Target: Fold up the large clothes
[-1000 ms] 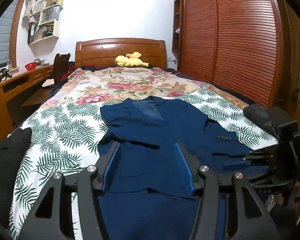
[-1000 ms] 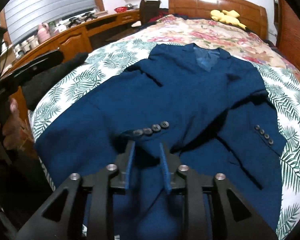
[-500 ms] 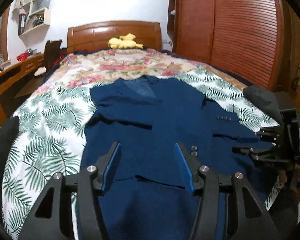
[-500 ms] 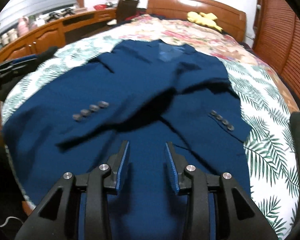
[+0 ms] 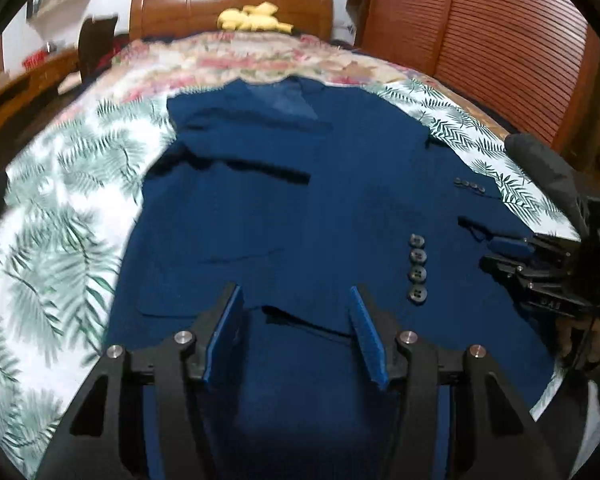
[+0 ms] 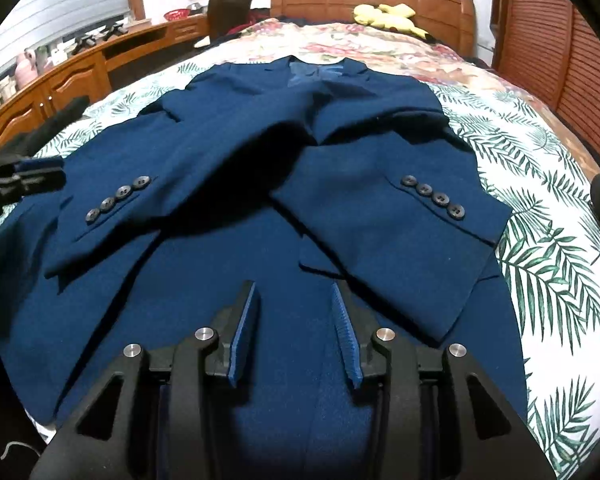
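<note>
Jacket (image 5: 308, 216), dark blue, lies spread flat on the bed (image 5: 64, 216) in the left wrist view, collar toward the wooden headboard (image 5: 228, 4), hem toward the camera. It rests on a palm-leaf sheet (image 5: 52, 264), with a floral cover (image 5: 236, 60) farther up the bed. The left gripper (image 5: 296, 312) hangs over the lower front of the jacket, its blue-padded fingers (image 5: 224, 332) released, with only cloth showing below the gap and nothing pinched. A folded sleeve with four cuff buttons (image 5: 417, 268) lies just right of it. At the right edge the right gripper (image 5: 512, 252) reaches in over the jacket's side, held by a hand (image 5: 596, 340). A yellow plush toy (image 5: 256, 20) sits by the headboard, and a slatted wardrobe (image 5: 488, 40) stands to the right.

From the right wrist view, the jacket (image 6: 228, 288) fills the middle of the bed (image 6: 560, 248), both sleeves folded across the chest so their cuffs point outward. One row of buttons (image 6: 118, 198) shows on the left cuff, another row (image 6: 432, 198) on the right. The right gripper (image 6: 294, 308) is low over the jacket's lower front, its jaws opening, nothing between the fingers (image 6: 242, 332). The left gripper (image 6: 20, 180) enters at the left edge, over the jacket's side; its grip cannot be told from here. A wooden desk (image 6: 80, 76) runs along the left wall.
</note>
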